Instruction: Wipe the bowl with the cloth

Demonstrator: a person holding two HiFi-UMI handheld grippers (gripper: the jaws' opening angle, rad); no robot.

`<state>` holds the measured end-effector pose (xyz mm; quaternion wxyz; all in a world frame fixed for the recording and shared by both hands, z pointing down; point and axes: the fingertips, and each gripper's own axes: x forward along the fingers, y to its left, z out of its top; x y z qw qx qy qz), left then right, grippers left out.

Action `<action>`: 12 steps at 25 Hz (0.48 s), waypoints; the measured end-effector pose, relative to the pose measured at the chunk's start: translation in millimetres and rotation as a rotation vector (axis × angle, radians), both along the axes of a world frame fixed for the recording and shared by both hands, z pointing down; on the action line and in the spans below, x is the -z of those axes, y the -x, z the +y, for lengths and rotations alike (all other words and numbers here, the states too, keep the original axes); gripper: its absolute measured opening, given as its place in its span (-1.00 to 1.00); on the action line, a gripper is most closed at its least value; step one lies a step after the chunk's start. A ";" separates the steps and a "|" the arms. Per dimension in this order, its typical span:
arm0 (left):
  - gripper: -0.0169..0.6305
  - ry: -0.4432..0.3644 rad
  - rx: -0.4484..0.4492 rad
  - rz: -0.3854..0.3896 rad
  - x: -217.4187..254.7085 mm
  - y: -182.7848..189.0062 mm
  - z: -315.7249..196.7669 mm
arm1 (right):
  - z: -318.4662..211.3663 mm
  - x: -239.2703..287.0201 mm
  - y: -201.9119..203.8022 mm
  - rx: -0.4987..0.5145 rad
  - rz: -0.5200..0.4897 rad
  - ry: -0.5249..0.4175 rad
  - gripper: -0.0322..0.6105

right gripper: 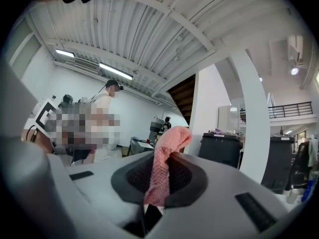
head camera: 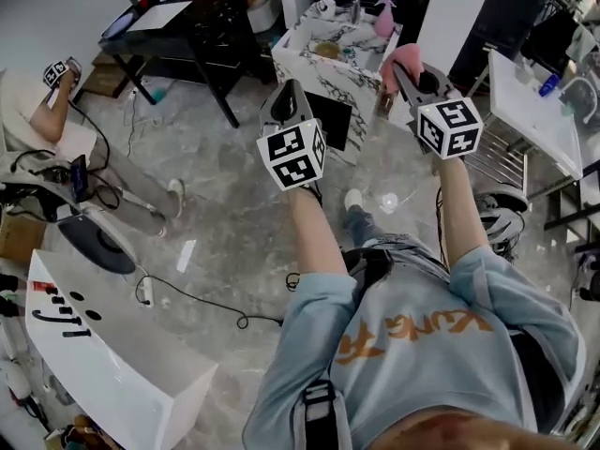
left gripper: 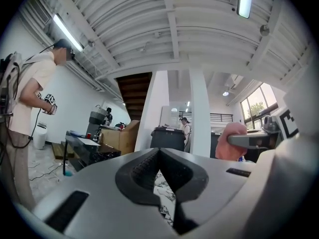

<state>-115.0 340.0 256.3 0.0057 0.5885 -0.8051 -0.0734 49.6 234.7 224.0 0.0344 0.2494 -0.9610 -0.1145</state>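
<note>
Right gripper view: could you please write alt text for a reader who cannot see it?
The right gripper is shut on a pink cloth, which sticks up between its jaws. Behind it is a large room with a ribbed white ceiling, a standing person at left and dark bins at right.

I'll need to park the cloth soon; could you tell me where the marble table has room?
Bare patch on the marble table: nearer side, between the bowl and the right gripper holding the cloth. The far end is crowded with a cup and other items.
</note>
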 end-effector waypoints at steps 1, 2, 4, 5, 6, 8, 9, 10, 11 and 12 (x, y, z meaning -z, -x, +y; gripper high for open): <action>-0.88 0.000 -0.007 -0.009 1.7 0.2 -9.4 | -10.9 2.7 0.9 -0.005 -0.008 0.000 -0.78; -0.88 0.008 -0.016 -0.016 0.5 -0.5 -18.2 | -20.7 2.9 1.6 -0.011 -0.012 0.005 -0.78; -0.88 0.036 -0.037 -0.029 -6.4 -0.3 -34.4 | -38.3 -1.4 6.8 -0.015 -0.019 0.022 -0.78; -0.88 0.052 -0.047 -0.037 -10.0 2.1 -43.2 | -47.2 -4.5 12.6 -0.011 -0.024 0.032 -0.78; -0.88 0.066 -0.053 -0.042 -13.8 6.0 -52.6 | -56.2 -8.8 19.7 -0.004 -0.026 0.042 -0.78; -0.88 0.085 -0.045 -0.035 -21.6 17.2 -73.4 | -75.4 -22.8 36.0 0.016 -0.018 0.067 -0.78; -0.88 0.089 -0.041 -0.025 -25.4 22.6 -85.6 | -86.4 -31.6 44.6 0.025 -0.008 0.081 -0.78; -0.88 0.096 -0.043 -0.015 -29.9 26.7 -99.1 | -98.6 -41.3 52.5 0.032 0.003 0.099 -0.78; -0.88 0.108 -0.050 -0.005 -36.4 29.0 -113.2 | -111.9 -51.2 58.9 0.034 0.015 0.118 -0.78; -0.88 0.124 -0.059 0.004 -45.1 29.4 -127.1 | -126.1 -61.0 63.0 0.032 0.025 0.139 -0.78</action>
